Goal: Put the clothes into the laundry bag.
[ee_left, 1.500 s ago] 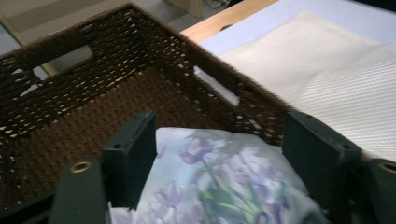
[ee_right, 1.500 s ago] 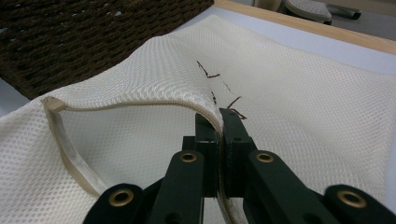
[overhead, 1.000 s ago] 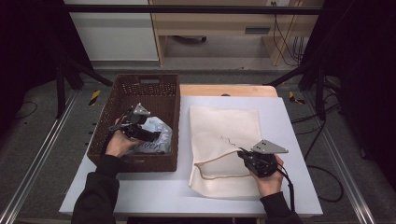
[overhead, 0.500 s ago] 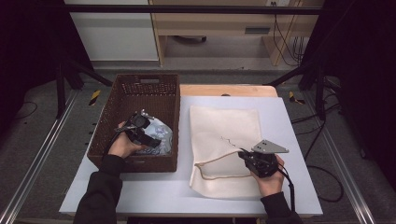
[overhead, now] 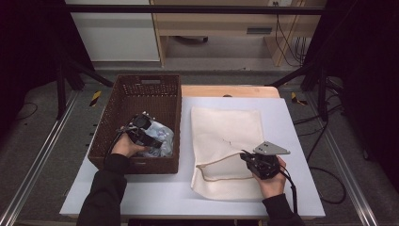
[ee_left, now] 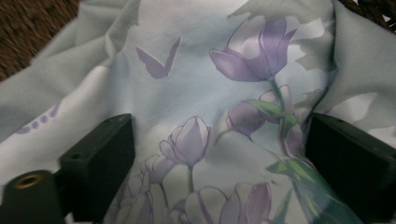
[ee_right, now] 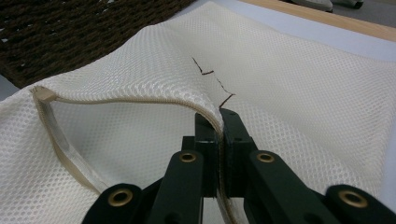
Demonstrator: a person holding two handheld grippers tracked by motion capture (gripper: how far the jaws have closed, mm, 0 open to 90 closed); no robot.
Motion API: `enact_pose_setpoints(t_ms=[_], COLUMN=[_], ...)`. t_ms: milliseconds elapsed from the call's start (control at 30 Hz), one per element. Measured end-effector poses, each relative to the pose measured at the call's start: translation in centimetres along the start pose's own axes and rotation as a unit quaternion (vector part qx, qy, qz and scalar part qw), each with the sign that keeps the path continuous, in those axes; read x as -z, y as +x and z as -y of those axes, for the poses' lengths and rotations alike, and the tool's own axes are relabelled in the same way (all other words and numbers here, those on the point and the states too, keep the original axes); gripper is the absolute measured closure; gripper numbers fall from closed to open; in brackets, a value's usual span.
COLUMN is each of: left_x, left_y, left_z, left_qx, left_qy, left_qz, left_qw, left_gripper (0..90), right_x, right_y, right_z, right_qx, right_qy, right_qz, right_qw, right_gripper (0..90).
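A pale blue cloth with purple tulips lies bunched in the near right corner of a brown wicker basket. My left gripper is down in the basket on that cloth. In the left gripper view the cloth spreads between the wide jaws of the left gripper, which have just been closing a little; the pads do not pinch it. A cream mesh bag lies flat on the white table. My right gripper is shut on the bag's upper rim, holding the mouth open.
The white table ends close behind the basket at a wooden strip. A thin dark thread lies on the mesh. Metal rails run along the floor on both sides.
My left hand has sunk lower into the basket and onto the flowered cloth. The right hand and the mesh bag have stayed where they were.
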State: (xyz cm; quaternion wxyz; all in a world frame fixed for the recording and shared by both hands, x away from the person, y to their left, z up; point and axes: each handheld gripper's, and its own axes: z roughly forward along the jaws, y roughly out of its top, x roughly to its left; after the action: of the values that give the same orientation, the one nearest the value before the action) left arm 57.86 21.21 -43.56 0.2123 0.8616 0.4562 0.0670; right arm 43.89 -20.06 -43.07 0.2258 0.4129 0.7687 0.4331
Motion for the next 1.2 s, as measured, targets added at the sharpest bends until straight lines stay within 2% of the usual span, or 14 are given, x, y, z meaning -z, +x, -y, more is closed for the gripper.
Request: enact_pose_setpoints(t_ms=[133,233,300,433,600,633,700,800,867,967,1067,1200], left_x=[0.1,0.5,0.6,0.9,1.4,1.7,2.2,2.9,3.4,4.2,4.9,5.7], left_y=[0.1,0.2,0.1,-0.1,-0.9,-1.1,-1.1,-1.3,-1.4,-1.4,-1.3,-1.3], left_z=[-0.2,-0.2,-0.3,-0.4,-0.5,-0.4,-0.3,-0.1,0.1,0.3,0.7,1.1], left_qx=[0.020,0.019,0.022,0.014,-0.017,-0.024,-0.024,-0.028,-0.031,-0.028,-0.026,-0.026], left_qy=[0.015,0.016,0.017,0.015,0.005,-0.008,-0.031,-0.070,-0.095,-0.133,-0.172,-0.215], left_qz=[0.015,0.012,0.013,0.012,-0.015,-0.026,-0.038,-0.056,-0.068,-0.074,-0.075,-0.085], left_qw=[0.9996,0.9996,0.9995,0.9997,0.9997,0.9993,0.9985,0.9956,0.9927,0.9879,0.9819,0.9726], left_gripper=[19.8,36.1,44.1,60.2,69.1,71.1,73.9,74.9,75.3,75.5,75.6,75.9], right_x=[0.1,0.1,0.1,0.1,0.2,0.2,0.3,0.3,0.3,0.3,0.3,0.3], right_y=[-0.1,-0.1,-0.1,-0.2,-0.2,-0.2,-0.3,-0.3,-0.3,-0.3,-0.3,-0.3], right_z=[0.0,0.0,0.0,-0.1,-0.1,-0.1,-0.1,-0.1,-0.1,-0.1,-0.1,-0.1], right_qx=[-0.003,-0.004,-0.004,-0.003,-0.005,-0.006,-0.007,-0.007,-0.007,-0.005,-0.006,-0.006], right_qy=[-0.002,-0.001,-0.001,-0.001,-0.003,-0.002,-0.004,-0.005,-0.006,-0.006,-0.009,-0.009], right_qz=[0.000,0.000,0.000,0.000,0.002,0.002,0.003,0.003,0.004,0.003,0.002,0.000], right_qw=[1.0000,1.0000,1.0000,1.0000,1.0000,1.0000,1.0000,1.0000,0.9999,1.0000,0.9999,0.9999], right_gripper=[87.1,87.2,87.2,87.1,87.2,87.2,87.2,87.2,87.3,87.4,87.5,87.5])
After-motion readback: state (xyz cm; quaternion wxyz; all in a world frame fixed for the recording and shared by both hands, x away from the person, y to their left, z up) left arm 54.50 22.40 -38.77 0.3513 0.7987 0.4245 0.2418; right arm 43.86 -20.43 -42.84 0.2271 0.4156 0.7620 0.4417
